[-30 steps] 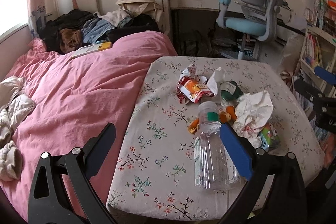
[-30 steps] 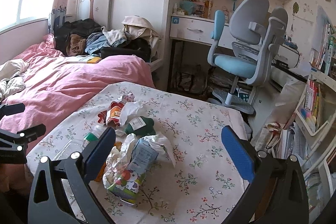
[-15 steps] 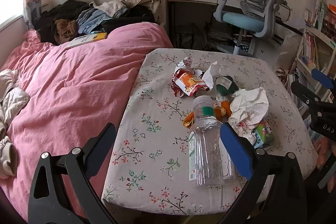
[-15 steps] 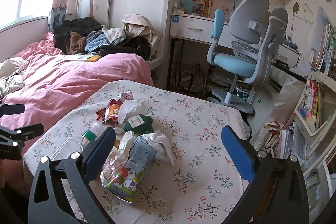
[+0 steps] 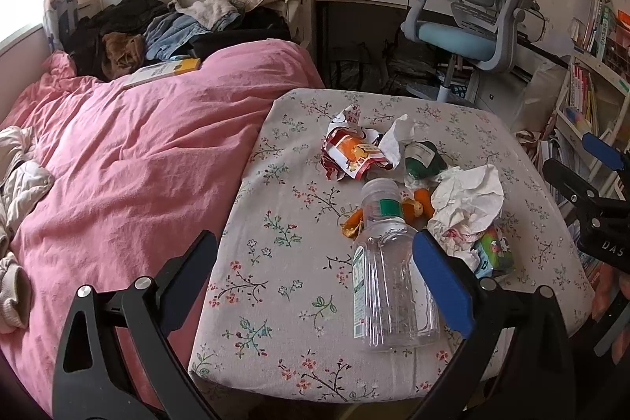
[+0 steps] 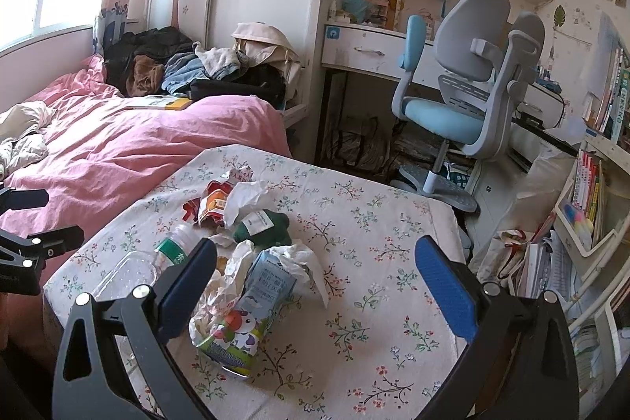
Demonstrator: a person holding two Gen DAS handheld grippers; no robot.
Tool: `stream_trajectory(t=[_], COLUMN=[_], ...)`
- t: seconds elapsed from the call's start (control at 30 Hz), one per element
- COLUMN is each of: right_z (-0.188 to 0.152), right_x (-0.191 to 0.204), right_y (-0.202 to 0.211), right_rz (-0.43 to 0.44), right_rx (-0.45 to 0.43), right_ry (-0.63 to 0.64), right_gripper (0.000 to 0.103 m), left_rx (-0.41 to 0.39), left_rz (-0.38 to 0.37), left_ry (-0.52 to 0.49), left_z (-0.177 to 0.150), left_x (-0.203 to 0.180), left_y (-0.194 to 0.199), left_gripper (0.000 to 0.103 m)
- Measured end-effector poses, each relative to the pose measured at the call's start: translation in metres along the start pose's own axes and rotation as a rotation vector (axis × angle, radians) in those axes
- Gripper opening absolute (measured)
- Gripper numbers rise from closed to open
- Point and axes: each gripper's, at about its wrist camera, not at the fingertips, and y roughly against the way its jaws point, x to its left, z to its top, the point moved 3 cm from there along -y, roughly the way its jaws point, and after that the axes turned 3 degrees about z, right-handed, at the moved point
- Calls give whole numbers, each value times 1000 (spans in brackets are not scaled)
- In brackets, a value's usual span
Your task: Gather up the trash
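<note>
I am holding both claws wide open and empty: the left gripper (image 5: 319, 270) over the near table (image 5: 275, 286) edge, the right gripper (image 6: 315, 274) above the carton (image 6: 252, 317). The bottle (image 5: 390, 286) is lying nearest; nudged, it risks rolling off. Beyond, tissue (image 5: 468, 199) and wrapper (image 5: 350, 152) are tangling together.

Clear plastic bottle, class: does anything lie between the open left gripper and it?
Nothing visible does. The clear plastic bottle lies on its side at the table's near edge, just ahead of the open left gripper; the other trash sits beyond it.
</note>
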Motion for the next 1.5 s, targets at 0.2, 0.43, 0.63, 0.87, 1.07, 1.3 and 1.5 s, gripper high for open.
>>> stream_trajectory(t=[0.2,0.43,0.63,0.87,1.07,1.3,1.5], right_z=[-1,-1,-1,-2,-2,-5,-7], right_x=[3,6,7,10,10,6,-14], right_y=[-2,-4,-4,-5,-6,-10,-8], right_rz=[6,12,16,23,27,17,20], right_rx=[6,14,19,24,26,46,62], right_ry=[6,15,21,29,28,18,-39], right_gripper=[97,97,97,97,97,97,97], left_rx=[-1,-4,-8,-11,-13,14,42], left_rz=[2,12,20,23,22,75,82], left_ry=[-1,-12,-21,-25,-25,10,153], left_z=[0,-2,-3,-6,-5,-6,-2], left_x=[0,0,0,1,1,22,61], left_y=[0,-1,-2,-3,-3,-9,-6], left_gripper=[96,96,96,96,96,96,96])
